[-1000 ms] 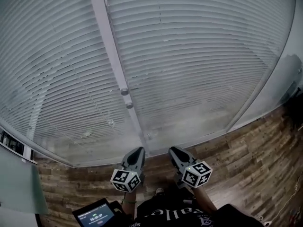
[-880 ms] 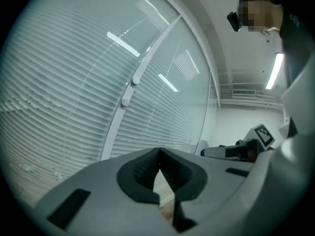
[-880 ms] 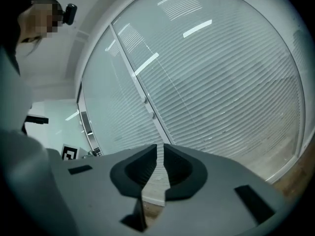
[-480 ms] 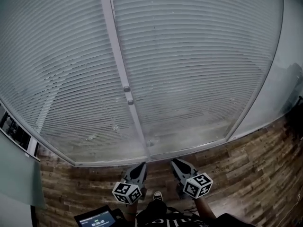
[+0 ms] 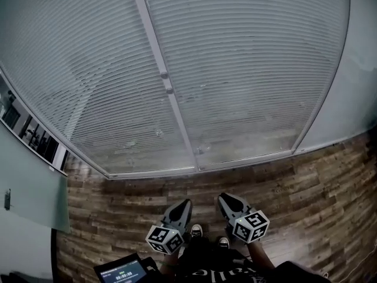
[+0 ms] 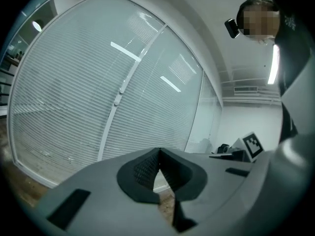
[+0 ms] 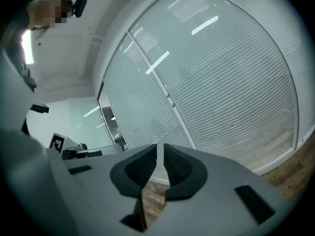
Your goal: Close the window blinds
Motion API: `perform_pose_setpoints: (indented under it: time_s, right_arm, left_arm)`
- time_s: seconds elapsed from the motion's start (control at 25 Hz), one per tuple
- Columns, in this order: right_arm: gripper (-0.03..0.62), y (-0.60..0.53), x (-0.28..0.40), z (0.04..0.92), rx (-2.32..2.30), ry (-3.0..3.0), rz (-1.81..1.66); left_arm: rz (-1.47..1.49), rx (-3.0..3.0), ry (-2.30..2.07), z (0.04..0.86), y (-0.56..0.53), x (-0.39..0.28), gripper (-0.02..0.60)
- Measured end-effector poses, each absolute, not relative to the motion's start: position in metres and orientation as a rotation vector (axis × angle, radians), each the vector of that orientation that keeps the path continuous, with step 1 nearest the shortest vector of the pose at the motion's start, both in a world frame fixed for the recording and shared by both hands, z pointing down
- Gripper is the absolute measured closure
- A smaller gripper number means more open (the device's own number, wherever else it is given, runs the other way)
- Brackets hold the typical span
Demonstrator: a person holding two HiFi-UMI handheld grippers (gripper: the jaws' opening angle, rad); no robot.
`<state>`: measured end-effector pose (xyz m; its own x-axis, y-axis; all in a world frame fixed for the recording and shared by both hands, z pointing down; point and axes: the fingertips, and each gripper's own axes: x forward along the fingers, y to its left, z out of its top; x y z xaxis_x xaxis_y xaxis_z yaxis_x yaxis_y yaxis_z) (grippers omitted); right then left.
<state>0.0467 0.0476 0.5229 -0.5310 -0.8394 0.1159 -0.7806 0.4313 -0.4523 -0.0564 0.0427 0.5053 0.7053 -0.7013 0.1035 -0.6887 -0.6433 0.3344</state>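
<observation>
White slatted blinds (image 5: 247, 69) fill two tall window panels, with the slats lying nearly flat against the glass. A white post (image 5: 154, 46) splits the panels and carries two small round knobs (image 5: 164, 75). My left gripper (image 5: 184, 204) and right gripper (image 5: 225, 198) hang low near my body, side by side, well short of the window. Both are shut with nothing between the jaws. In the left gripper view the blinds (image 6: 64, 97) lie far ahead of the left gripper (image 6: 158, 154). The right gripper (image 7: 160, 149) points at the blinds (image 7: 236, 82) too.
Wood-plank floor (image 5: 118, 199) runs from my feet to the window's bottom rail. A glass partition (image 5: 29, 187) stands at the left and a plain wall (image 5: 359, 87) at the right. A small tablet screen (image 5: 123, 270) shows at the bottom left.
The view has backed away from the window, so more floor shows between the grippers and the blinds. Both grippers stay shut and low.
</observation>
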Motion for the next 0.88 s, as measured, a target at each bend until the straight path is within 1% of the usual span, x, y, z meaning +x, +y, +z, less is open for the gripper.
perform_pose_setpoints:
  time_s: [0.28, 0.44, 0.56, 0.76, 0.88]
  right_arm:
    - [0.559, 0.093, 0.027, 0.503, -1.462, 2.570, -0.622]
    - [0.559, 0.116, 0.002, 0.498, -1.486, 2.580, -0.591]
    - [0.559, 0.141, -0.038, 0.498, -1.506, 2.585, -0.580]
    - [0.559, 0.197, -0.120, 0.500, -1.547, 2.543, -0.595]
    - [0.560, 0.228, -0.156, 0.505, -1.582, 2.524, -0.620]
  left_arm:
    - [-0.090, 2.591, -1.061, 0.490, 0.088, -0.072, 0.575]
    - [-0.080, 2.623, -1.024, 0.489, 0.120, -0.094, 0.575]
    - [-0.061, 2.637, -1.010, 0.495, 0.154, -0.134, 0.575]
    - [-0.028, 2.639, -0.976, 0.507, 0.217, -0.222, 0.575]
    - [-0.019, 2.621, -0.951, 0.515, 0.239, -0.259, 0.575]
